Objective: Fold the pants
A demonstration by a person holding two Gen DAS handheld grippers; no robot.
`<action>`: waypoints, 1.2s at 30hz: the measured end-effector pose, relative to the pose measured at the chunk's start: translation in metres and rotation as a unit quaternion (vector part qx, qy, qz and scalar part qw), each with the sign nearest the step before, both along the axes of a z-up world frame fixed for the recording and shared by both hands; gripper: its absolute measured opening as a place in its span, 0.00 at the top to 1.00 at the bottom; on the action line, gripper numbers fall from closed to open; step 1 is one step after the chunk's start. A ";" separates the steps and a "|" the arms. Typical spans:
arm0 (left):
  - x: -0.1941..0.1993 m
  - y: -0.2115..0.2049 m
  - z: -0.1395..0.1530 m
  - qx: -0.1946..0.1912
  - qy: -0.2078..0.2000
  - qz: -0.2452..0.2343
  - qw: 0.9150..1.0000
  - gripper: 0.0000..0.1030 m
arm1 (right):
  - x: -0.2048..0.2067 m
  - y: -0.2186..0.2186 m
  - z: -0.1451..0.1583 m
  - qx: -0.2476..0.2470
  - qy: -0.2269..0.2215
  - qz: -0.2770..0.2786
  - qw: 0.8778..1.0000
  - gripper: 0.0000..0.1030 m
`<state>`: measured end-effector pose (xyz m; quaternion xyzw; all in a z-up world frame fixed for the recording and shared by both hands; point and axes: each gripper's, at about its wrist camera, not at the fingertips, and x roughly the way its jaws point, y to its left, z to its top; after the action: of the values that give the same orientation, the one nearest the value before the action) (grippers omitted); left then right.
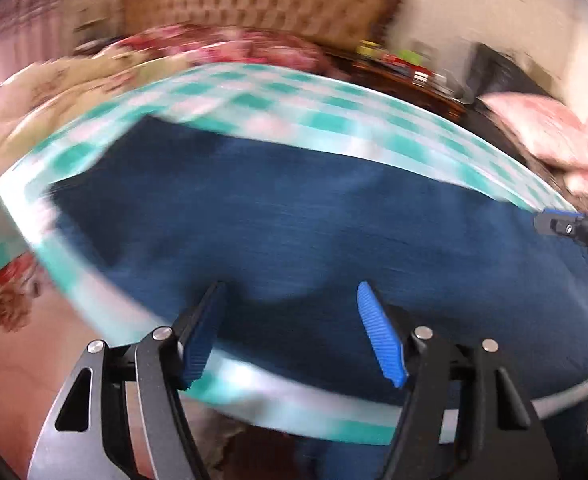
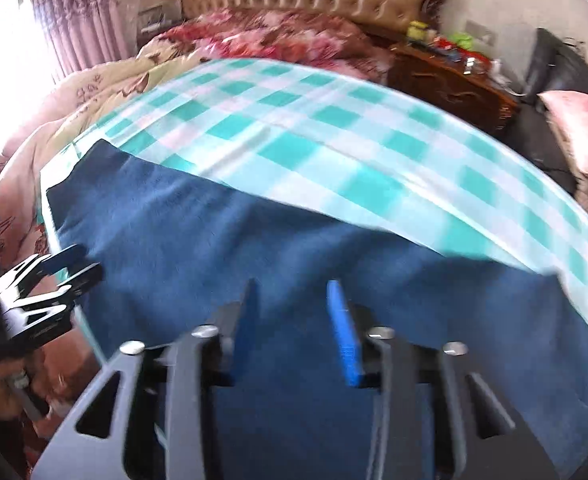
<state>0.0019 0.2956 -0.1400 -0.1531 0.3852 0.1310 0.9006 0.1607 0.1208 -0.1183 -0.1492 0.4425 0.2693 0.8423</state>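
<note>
Both grippers, left gripper (image 1: 290, 334) and right gripper (image 2: 292, 330), hang unclenched and empty over pants (image 2: 254, 240) at lower frame, apparently lining up to grab.

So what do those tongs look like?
Both tongs are alike. The left tongs have two black metal arms with shiny round bolts and triangle-shaped holes. The fingers carry ridged blue pads. The right tongs have the same black arms and blue pads. No cables or sleeves show.
</note>
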 end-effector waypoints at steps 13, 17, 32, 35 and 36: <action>-0.056 0.137 0.020 -0.025 -0.081 0.118 0.989 0.46 | 0.019 0.045 -0.041 -0.045 -0.037 -0.012 0.998 0.76; -0.024 0.131 0.011 0.025 -0.037 0.080 0.996 0.54 | 0.018 0.047 -0.043 -0.045 -0.045 -0.020 0.998 0.70; -0.036 0.148 0.003 -0.010 -0.037 0.084 0.996 0.52 | 0.024 0.037 -0.045 -0.041 -0.052 -0.048 0.997 0.44; -0.034 0.147 0.003 0.000 -0.029 0.079 0.996 0.59 | 0.025 0.035 -0.046 -0.036 -0.052 -0.051 0.997 0.43; -0.033 0.144 0.004 0.007 -0.025 0.069 0.997 0.63 | 0.025 0.035 -0.046 -0.036 -0.052 -0.051 0.997 0.43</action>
<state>-0.0312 0.4396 -0.1359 -0.1760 0.3501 0.1914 0.8999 0.1853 0.1555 -0.1640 -0.1703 0.4142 0.2017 0.8711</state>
